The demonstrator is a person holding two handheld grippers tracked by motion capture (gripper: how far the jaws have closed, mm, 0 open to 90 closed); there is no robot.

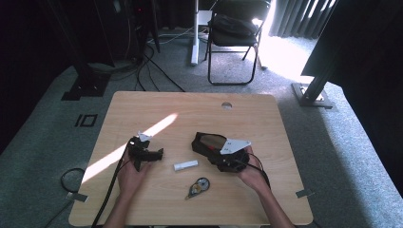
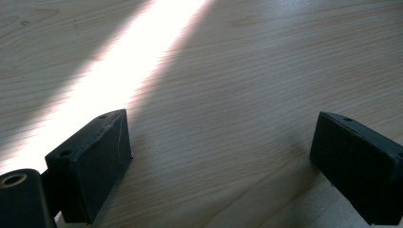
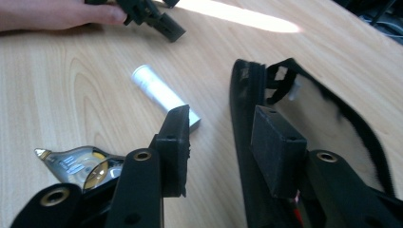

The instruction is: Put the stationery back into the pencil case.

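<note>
Two risks: right gripper (image 3: 218, 142), released astride black pouch (image 3: 332, 128) rim, may snag; white tube (image 3: 161, 97) beside pouch could roll.

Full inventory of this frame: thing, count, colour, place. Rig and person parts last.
table: 1, light wood, centre, crossed by a strip of sunlight
pouch: 1, black, pale inside, open, right of centre by the right tongs
tube: 1, white, lying flat at table centre
tape dispenser: 1, clear with yellow, near edge, in front of the tube
folding chair: 1, black, on the floor behind the table
left tongs: 1, black, open over bare wood
right tongs: 1, black, partly open; one jaw inside the pouch mouth, the other outside
hands: 2, at the near edge
</note>
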